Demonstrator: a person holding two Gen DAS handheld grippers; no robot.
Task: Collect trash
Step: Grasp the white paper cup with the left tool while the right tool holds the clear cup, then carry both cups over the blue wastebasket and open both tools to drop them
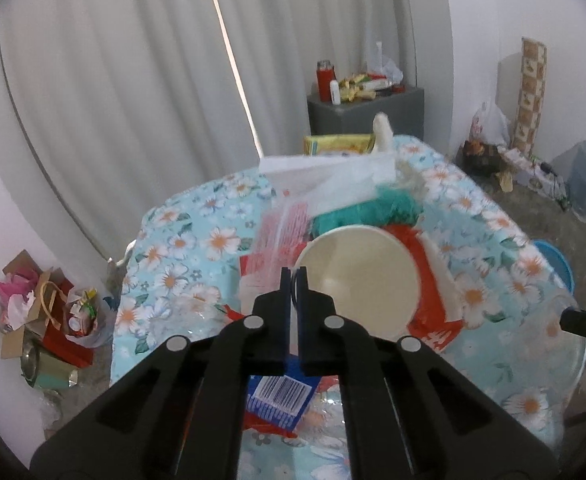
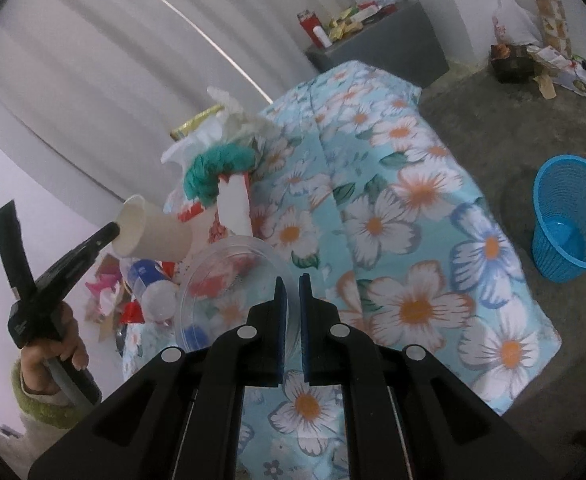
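Left tool [image 1: 293, 280] grips paper cup [image 1: 359, 276] rim above floral surface [image 2: 413, 208]; right tool [image 2: 293, 286] pinches clear plastic container [image 2: 229, 280] w/ narrow gap

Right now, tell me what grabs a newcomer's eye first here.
The left gripper pinches the rim of a beige paper cup, lifted above the flowered turquoise tablecloth. The right gripper pinches the rim of a clear plastic bowl. A blue mesh wastebasket stands on the floor, right of the table.

Both grippers are matte black plastic: the left gripper [image 1: 293, 280] and right gripper [image 2: 293, 288] carry silver round screws and blue-edged pads. Beside the paper cup [image 2: 153, 234], a bare-skinned hand [image 2: 59, 344] shows a fuzzy green cuff.
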